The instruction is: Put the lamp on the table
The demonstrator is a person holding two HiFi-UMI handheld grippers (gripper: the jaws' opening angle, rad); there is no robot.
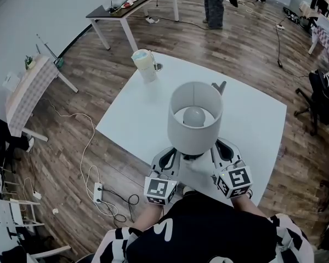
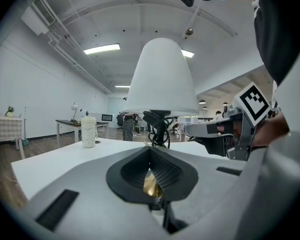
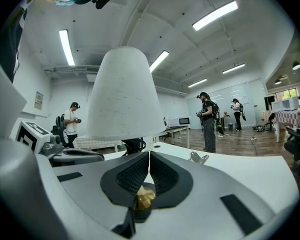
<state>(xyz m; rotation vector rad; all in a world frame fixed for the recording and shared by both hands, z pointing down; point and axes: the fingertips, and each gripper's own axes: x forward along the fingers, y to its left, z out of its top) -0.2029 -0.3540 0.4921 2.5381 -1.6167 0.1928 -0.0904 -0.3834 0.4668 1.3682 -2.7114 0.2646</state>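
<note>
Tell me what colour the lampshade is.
The lampshade is plain white, with no pattern. It shows best in the head view.

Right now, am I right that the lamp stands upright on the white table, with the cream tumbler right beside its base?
Not quite. The lamp does stand upright on the white table, but the cream tumbler is not beside its base. It stands well apart, near the table's far corner, as the head view shows.

Lamp [image 1: 195, 116] between left gripper [image 1: 169, 160] and right gripper [image 1: 222, 150]; white table [image 1: 252, 125] beneath
</note>
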